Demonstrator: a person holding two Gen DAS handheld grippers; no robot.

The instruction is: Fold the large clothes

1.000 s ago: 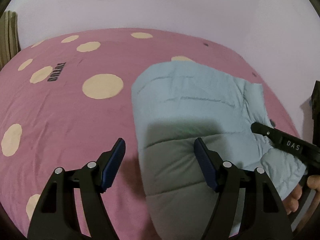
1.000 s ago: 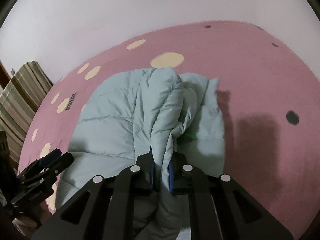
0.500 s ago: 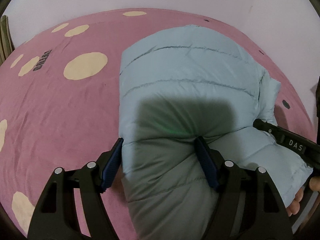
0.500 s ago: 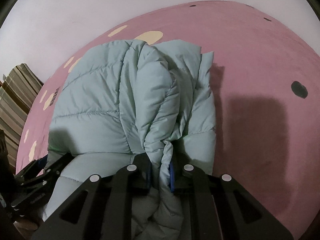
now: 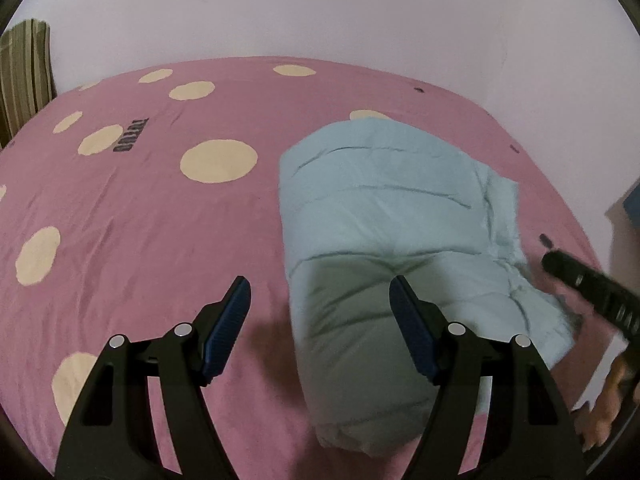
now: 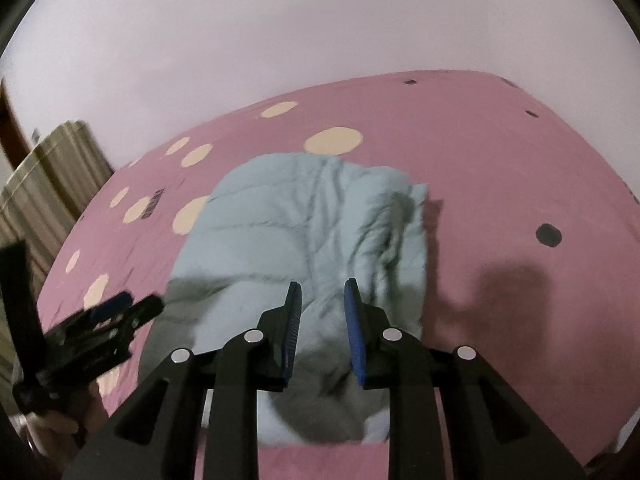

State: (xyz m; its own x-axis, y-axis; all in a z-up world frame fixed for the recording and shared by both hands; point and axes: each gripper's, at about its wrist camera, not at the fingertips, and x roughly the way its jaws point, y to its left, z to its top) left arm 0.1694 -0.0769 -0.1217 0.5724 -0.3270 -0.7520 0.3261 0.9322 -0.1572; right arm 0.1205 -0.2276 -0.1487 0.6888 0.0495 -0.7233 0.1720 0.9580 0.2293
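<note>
A light blue puffer jacket [image 5: 380, 216] lies folded into a thick bundle on the pink bedspread [image 5: 140, 240]. My left gripper [image 5: 320, 300] hovers open above the bundle's near left edge, its right finger over the fabric, touching nothing. In the right wrist view the jacket [image 6: 304, 216] lies loose and rumpled. My right gripper [image 6: 323, 304] hangs just above its near end; the jaws are opening and the pads press on nothing, with fabric showing below the gap. Each gripper shows in the other's view: the right gripper [image 5: 592, 288] at the right edge, the left gripper [image 6: 104, 320] at the left edge.
The bedspread [image 6: 500, 168] has cream dots and a few small dark ones, and it fills both views up to a pale wall. A striped, olive cloth thing [image 5: 24, 76] stands past the bed's far left side. A person's hand [image 5: 608, 396] holds the right gripper.
My right gripper has let go of the jacket fold, which has dropped flat. Both grippers have drawn back from the bundle; the left jaws no longer straddle it.
</note>
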